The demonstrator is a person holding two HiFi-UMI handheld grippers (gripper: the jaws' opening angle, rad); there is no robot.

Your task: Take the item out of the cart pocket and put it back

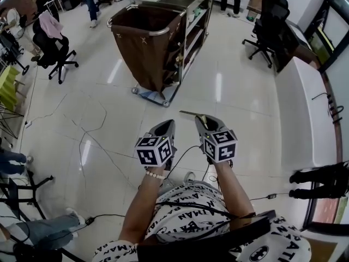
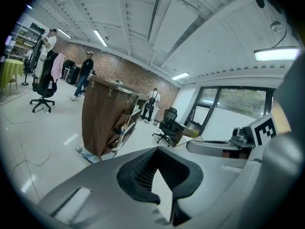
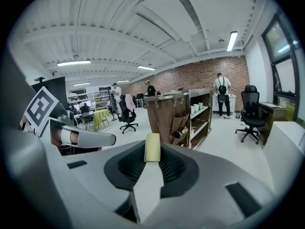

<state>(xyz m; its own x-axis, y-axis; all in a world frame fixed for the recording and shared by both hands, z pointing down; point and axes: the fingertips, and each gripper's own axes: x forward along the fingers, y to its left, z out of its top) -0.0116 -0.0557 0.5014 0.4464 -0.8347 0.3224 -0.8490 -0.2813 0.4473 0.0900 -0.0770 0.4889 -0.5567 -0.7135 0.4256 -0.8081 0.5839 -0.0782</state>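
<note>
Item (image 3: 152,147), pale yellow and flat, is being pinched by the right gripper (image 3: 150,168). The left gripper (image 2: 159,174) is riding pressed together, empty. Taking out looks done; the cart (image 1: 155,37) pocket (image 3: 177,126) is standing well apart, awaiting the return.

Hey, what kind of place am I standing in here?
Probably an open office or lab workspace: rolling office chairs, a brick back wall under ceiling strip lights, and a housekeeping cart with a brown bag parked on the glossy floor.
</note>
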